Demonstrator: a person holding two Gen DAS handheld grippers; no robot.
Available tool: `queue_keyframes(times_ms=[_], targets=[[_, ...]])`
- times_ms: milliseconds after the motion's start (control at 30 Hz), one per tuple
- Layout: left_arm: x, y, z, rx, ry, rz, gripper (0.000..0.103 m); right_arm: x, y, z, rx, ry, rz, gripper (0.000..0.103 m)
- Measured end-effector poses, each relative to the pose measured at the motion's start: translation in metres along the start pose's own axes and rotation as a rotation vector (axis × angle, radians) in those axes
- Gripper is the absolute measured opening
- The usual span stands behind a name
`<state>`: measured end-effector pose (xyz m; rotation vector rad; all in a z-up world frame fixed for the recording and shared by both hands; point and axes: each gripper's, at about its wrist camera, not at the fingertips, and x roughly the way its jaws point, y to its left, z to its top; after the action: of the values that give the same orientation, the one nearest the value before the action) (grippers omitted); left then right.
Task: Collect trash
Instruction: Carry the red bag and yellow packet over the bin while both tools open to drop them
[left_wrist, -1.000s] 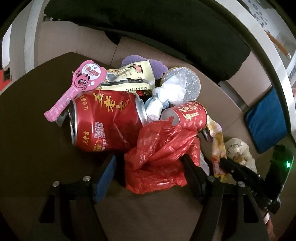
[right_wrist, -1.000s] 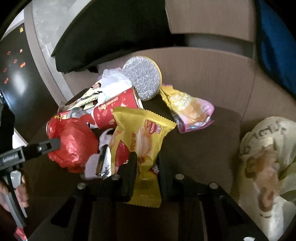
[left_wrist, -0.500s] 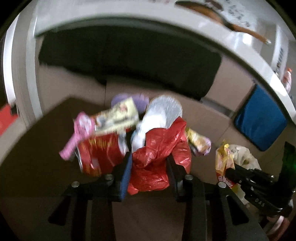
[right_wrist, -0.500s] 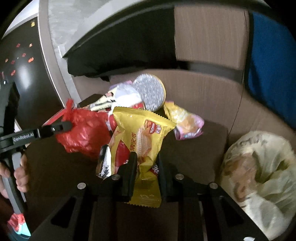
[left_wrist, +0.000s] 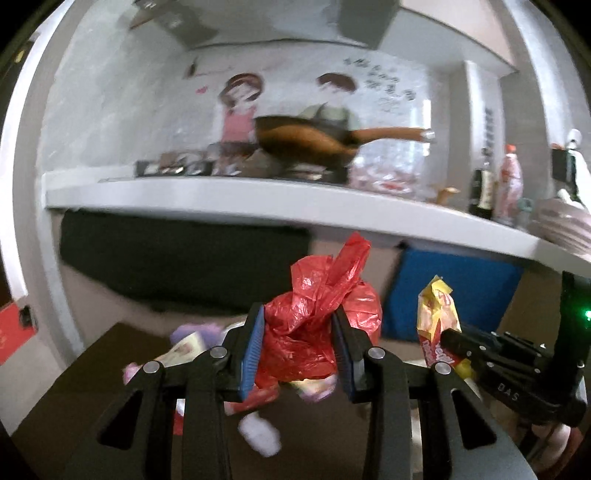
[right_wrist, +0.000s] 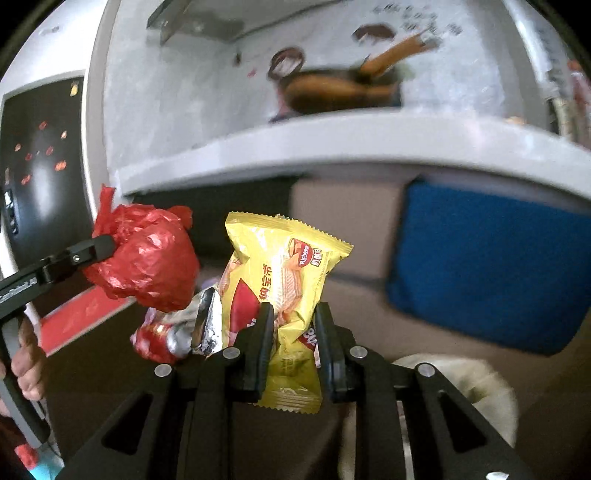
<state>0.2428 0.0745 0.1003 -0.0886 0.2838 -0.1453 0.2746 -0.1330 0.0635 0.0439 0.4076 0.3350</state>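
We are holding two pieces of trash aloft, clear of the brown tabletop (left_wrist: 92, 369): the left claw (left_wrist: 298, 352) is pinching a crumpled red plastic bag (left_wrist: 317, 332), and the right claw (right_wrist: 293, 343) is pinching a yellow wafer packet (right_wrist: 284, 280). Remaining litter (right_wrist: 173, 332) is lying below. We judge the carry step underway; next, both loads are needing release into the pale bag (right_wrist: 461, 384) at lower right.
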Motion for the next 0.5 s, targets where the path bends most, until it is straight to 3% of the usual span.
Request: queue_keyframes(times_ms=[300,500], targets=[[0.027,-0.091,0.001,0.011,0.01,-0.146,0.036,-0.07,-0.074,0.019,0.008,-0.091,-0.193,0.021],[0.06,-0.133,-0.018,0.019,0.083,-0.248,0.036,-0.086,-0.115,0.004,0.045,-0.061,-0.264,0.021]])
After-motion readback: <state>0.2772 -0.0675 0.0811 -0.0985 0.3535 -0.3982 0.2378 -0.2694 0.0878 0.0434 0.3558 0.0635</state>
